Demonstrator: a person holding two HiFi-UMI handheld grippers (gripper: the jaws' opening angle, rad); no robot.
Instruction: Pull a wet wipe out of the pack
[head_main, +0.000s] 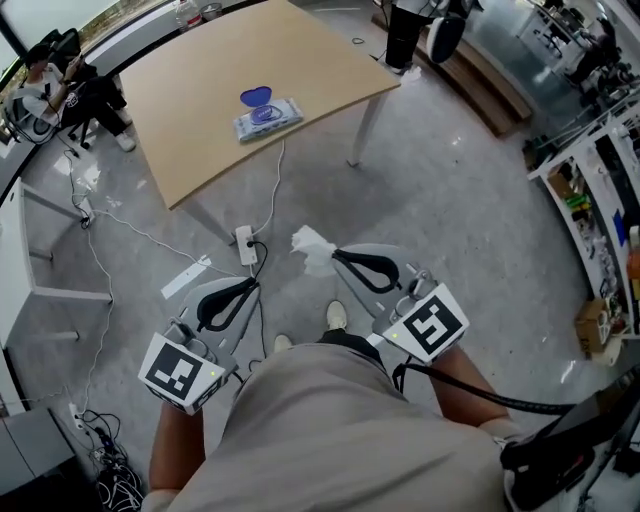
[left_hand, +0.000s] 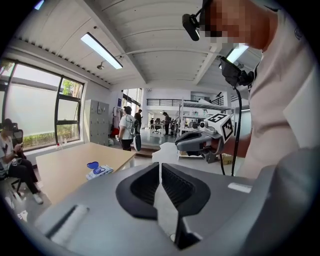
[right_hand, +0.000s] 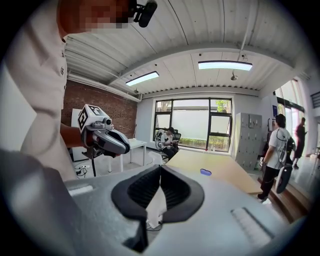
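Floor (head_main: 480, 230): grey and glossy, with white cables running over it from under the bench.
Bench (head_main: 200, 130): a light wooden top on white legs, well ahead of the person holding the grippers, who stands clear of it.
Person (head_main: 330, 440): seen from above in a beige top, one gripper in each hand, both held low in front of the body.
Seated person (head_main: 55, 85): on a chair past the far left corner of the bench.
Right gripper (head_main: 338, 256): jaws closed on the wet wipe. Its own view shows white sheet pinched between the black pads and hanging below them.
Left gripper (head_main: 252, 284): jaws pressed together with nothing between them, just beside the right gripper but not touching it or the wipe.
Wet wipe pack (head_main: 268, 118): lies flat on the bench toward its near edge, its blue lid (head_main: 258, 96) flipped open and standing up at the far side. It is well apart from both grippers.
Wet wipe (head_main: 312, 248): a crumpled white sheet at the tip of the right gripper, fully out of the pack and in the air above the floor.
Power strip (head_main: 245, 243): white, on the floor just ahead of the left gripper's tip, with cables leading from it.
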